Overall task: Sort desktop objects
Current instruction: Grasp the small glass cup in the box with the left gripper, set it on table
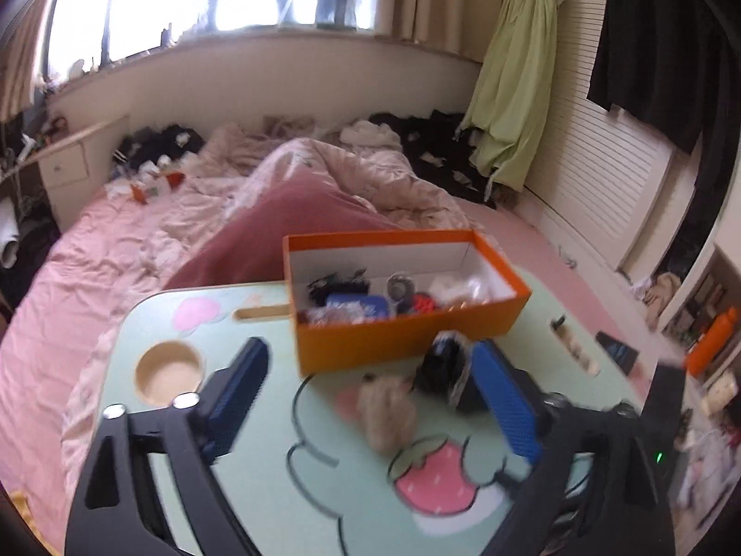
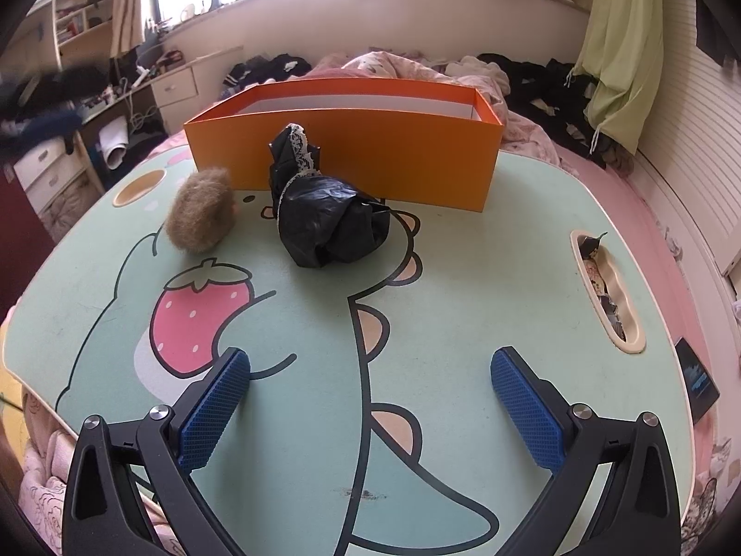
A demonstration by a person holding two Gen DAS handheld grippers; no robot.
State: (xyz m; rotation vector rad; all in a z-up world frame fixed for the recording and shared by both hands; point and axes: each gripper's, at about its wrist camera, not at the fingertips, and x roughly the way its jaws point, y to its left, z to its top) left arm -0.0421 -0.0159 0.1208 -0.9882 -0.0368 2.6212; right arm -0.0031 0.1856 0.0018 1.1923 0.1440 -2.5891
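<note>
Right wrist view: both grippers' jaws gape empty; black bag (image 2: 331, 222) looks light and crumpled, best pinched at its bunched middle.

Rested on a pink bed (image 1: 92, 255): a mint lap table (image 2: 463, 278) printed with a strawberry cartoon. Carried an orange box (image 2: 370, 162), a black crumpled bundle (image 2: 333, 222) and a tan fuzzy ball (image 2: 201, 217).
</note>
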